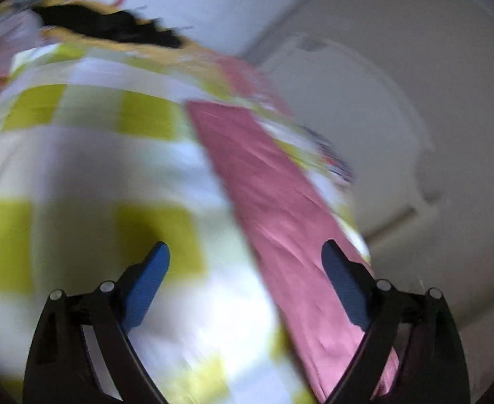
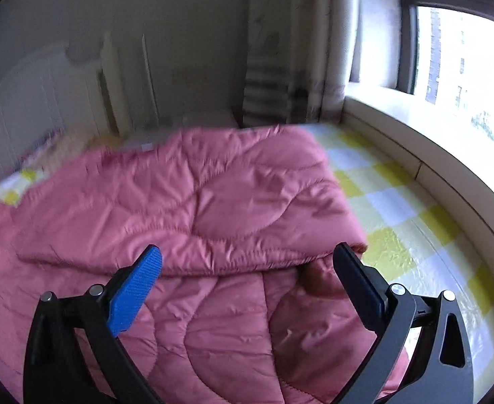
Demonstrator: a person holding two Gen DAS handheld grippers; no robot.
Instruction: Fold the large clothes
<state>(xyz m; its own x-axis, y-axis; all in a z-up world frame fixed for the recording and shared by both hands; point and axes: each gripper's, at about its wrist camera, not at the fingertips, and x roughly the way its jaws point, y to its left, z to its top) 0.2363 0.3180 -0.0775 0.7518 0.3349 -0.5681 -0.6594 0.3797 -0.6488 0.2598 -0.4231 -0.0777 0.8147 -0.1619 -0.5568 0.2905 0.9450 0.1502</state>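
A pink quilted garment [image 2: 213, 208] lies on a bed with a yellow and white checked sheet [image 2: 401, 202]; one layer is folded over another, its folded edge running across between the fingers. My right gripper [image 2: 247, 262] hovers just above that edge, open, with nothing pinched. In the blurred left wrist view the same pink garment [image 1: 280, 208] shows as a long strip on the checked sheet [image 1: 88, 155]. My left gripper [image 1: 247, 259] is open above the sheet, its right finger over the pink strip, holding nothing.
A window [image 2: 462, 67] and a pale ledge [image 2: 398, 141] run along the bed's right side. A white wall and a headboard [image 2: 28, 101] stand beyond the bed. A dark item on orange cloth [image 1: 112, 27] lies at the far end in the left wrist view.
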